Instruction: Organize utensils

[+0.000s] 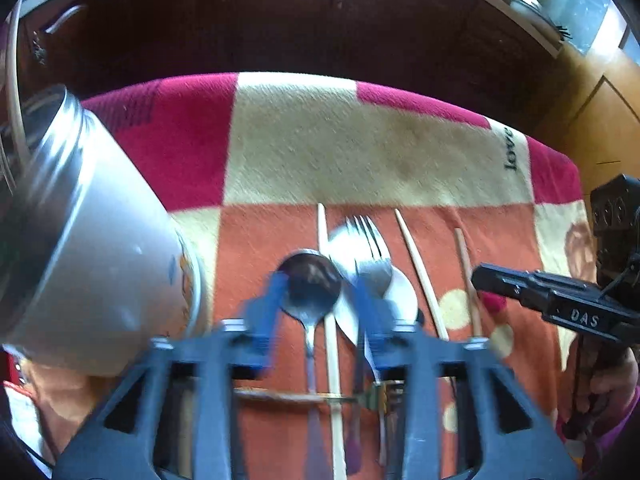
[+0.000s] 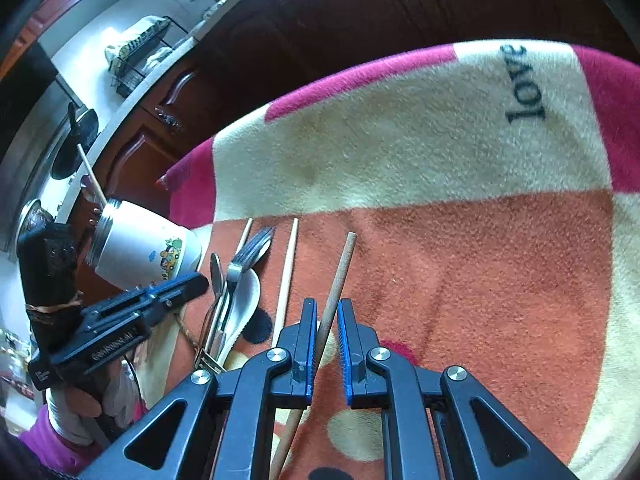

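Note:
On the checked blanket (image 1: pixel 360 140) lie a steel spoon (image 1: pixel 310 280), a steel fork (image 1: pixel 370 248), a white spoon (image 1: pixel 402 296) and pale chopsticks (image 1: pixel 420 272), side by side. My left gripper (image 1: pixel 320 300) hovers open over them, its blue pads on either side of the steel spoon's bowl without pressing it. A brown chopstick (image 2: pixel 340 276) runs between the narrow jaws of my right gripper (image 2: pixel 328 320), which is shut on it. To the left, a white cup (image 2: pixel 140 248) leans over with one chopstick (image 2: pixel 91 176) sticking out.
A gold fork (image 1: pixel 380 394) lies crosswise under the left gripper. The white cup (image 1: pixel 100 260) looms close at that gripper's left. Dark wooden cabinets (image 2: pixel 320 20) stand beyond the blanket's far edge. A gloved hand with a pink sleeve (image 2: pixel 72 420) holds the left gripper (image 2: pixel 180 284).

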{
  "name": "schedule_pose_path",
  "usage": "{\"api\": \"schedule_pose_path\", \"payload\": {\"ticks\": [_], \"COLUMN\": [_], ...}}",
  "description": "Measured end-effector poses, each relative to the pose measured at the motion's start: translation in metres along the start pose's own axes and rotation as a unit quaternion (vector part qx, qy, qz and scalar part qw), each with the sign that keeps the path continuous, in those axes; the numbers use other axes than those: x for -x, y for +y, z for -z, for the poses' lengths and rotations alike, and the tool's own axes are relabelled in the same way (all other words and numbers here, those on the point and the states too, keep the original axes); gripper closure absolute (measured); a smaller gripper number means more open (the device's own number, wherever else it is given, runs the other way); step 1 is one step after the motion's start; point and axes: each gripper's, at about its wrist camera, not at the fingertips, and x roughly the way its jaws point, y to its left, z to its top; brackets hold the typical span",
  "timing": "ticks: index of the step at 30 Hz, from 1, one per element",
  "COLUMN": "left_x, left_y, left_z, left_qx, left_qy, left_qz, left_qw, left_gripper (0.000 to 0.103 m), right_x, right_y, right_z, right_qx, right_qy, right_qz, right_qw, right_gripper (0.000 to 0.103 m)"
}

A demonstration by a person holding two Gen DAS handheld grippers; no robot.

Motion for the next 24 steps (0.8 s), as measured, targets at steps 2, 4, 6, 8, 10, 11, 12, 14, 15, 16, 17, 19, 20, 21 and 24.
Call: {"api": "schedule_pose_path", "payload": {"ticks": [2,4,6,8,10,11,12,14,15,16,17,19,20,21,24], "left_x": [-0.006,-0.013,-0.017,-0.019,-0.02,-0.02,-0.02,-0.02,-0.02,-0.019,-0.018,-0.012,-0.012,-0.012,-0.009], "left_y": [-0.003,-0.008,-0.008,-0.007,-0.006,-0.006,-0.004,0.002,0.005,0.008,0.008,0.002,-0.003,-0.005,0.001], "left_z": [-0.003,-0.003,-0.006,-0.009,-0.011,-0.011,-0.01,-0.008,-0.006,-0.005,-0.004,0.0,0.002,0.006,0.011], "left_qx": [-0.005,-0.016,-0.011,-0.005,-0.003,-0.002,0.0,0.008,0.016,0.023,0.024,0.005,-0.009,-0.018,-0.007], "left_qy": [0.006,0.01,0.006,0.009,0.011,0.014,0.016,0.021,0.025,0.028,0.028,0.027,0.029,0.028,0.028], "left_qz": [-0.008,-0.024,-0.016,-0.01,-0.004,0.0,0.007,0.025,0.038,0.052,0.065,0.058,0.048,0.046,0.046], "left_qw": [0.9999,0.9995,0.9998,0.9999,0.9999,0.9999,0.9998,0.9994,0.9988,0.998,0.9972,0.9979,0.9984,0.9984,0.9985], "left_gripper": [0.06,0.059,0.058,0.058,0.058,0.058,0.058,0.058,0.06,0.07,0.078,0.098,0.099,0.099,0.1], "right_x": [0.0,-0.001,-0.002,-0.003,-0.005,-0.006,-0.007,-0.007,-0.007,-0.007,-0.007,-0.006,-0.006,-0.006,-0.003], "right_y": [0.0,-0.001,-0.001,-0.003,-0.002,-0.001,0.0,0.002,0.003,0.004,0.004,0.005,0.007,0.01,0.02], "right_z": [0.001,0.002,0.002,0.002,0.002,0.002,0.001,0.001,0.002,0.003,0.004,0.007,0.009,0.01,0.014], "right_qx": [0.002,0.005,0.008,0.01,0.012,0.013,0.015,0.024,0.029,0.031,0.03,0.034,0.041,0.05,0.075], "right_qy": [-0.002,0.0,0.002,0.002,0.003,0.003,0.003,0.003,0.002,-0.002,-0.003,-0.011,-0.013,-0.014,-0.02], "right_qz": [0.002,0.001,0.003,0.001,-0.003,-0.005,-0.006,-0.006,-0.006,-0.008,-0.012,-0.012,-0.008,-0.005,0.006], "right_qw": [1.0,1.0,1.0,1.0,1.0,1.0,1.0,1.0,1.0,0.999,0.999,0.999,0.999,0.999,0.997], "right_gripper": [0.094,0.094,0.094,0.094,0.092,0.091,0.09,0.09,0.09,0.09,0.09,0.091,0.092,0.096,0.097]}}
